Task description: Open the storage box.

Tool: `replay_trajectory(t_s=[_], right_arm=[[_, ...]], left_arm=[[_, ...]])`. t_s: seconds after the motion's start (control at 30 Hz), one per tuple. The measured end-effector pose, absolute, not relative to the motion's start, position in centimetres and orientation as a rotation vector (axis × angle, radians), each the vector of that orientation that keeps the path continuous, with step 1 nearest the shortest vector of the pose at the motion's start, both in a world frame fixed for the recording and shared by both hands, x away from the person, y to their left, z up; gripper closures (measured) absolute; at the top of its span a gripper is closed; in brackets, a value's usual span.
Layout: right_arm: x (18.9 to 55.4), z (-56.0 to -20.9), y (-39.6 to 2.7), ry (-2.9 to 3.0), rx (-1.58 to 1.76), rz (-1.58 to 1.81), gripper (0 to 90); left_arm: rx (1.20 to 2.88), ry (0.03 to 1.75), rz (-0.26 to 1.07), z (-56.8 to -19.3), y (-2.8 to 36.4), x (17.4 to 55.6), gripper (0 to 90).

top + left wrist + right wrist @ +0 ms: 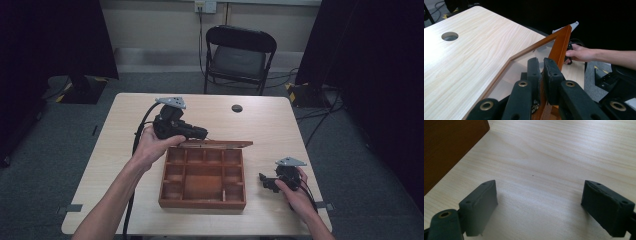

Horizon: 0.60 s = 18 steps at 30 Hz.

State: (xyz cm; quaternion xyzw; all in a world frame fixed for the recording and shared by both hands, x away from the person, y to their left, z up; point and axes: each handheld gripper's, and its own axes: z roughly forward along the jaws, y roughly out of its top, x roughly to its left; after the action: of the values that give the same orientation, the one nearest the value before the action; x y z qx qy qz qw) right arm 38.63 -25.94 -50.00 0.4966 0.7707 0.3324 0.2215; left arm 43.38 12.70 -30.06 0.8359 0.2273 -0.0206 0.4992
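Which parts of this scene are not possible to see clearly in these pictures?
- Lid hinges: high view, hidden behind the left gripper.
- Wooden box: right gripper view, cut off by the frame edge; one side shows.
- Right gripper jaws: high view, too small; the right gripper view shows them open.
- Round table hole: its depth is too dark.

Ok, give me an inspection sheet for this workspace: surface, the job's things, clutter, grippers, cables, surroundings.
Surface: light wood table, with a round cable hole near the far edge.
Job's things: wooden compartment box, compartments look empty; its glass-panelled lid is raised.
Clutter: nothing seen.
Grippers: left gripper shut on the lid's frame; right gripper open, low over the table beside the box, holding nothing.
Cables: black cable trails from the left gripper toward the person; more cables lie on the floor at the right.
Surroundings: black folding chair beyond the table, dark curtains on both sides, grey floor.
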Motion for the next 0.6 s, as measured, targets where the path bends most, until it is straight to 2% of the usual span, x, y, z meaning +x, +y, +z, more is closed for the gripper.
replay_trajectory(t_s=[0.6], right_arm=[[38.63, -50.00, -25.94, 2.130, 1.373, 0.919, 12.6]], left_arm=[[2.000, 0.553, -0.016, -29.85, 12.76, 43.71, 84.6]])
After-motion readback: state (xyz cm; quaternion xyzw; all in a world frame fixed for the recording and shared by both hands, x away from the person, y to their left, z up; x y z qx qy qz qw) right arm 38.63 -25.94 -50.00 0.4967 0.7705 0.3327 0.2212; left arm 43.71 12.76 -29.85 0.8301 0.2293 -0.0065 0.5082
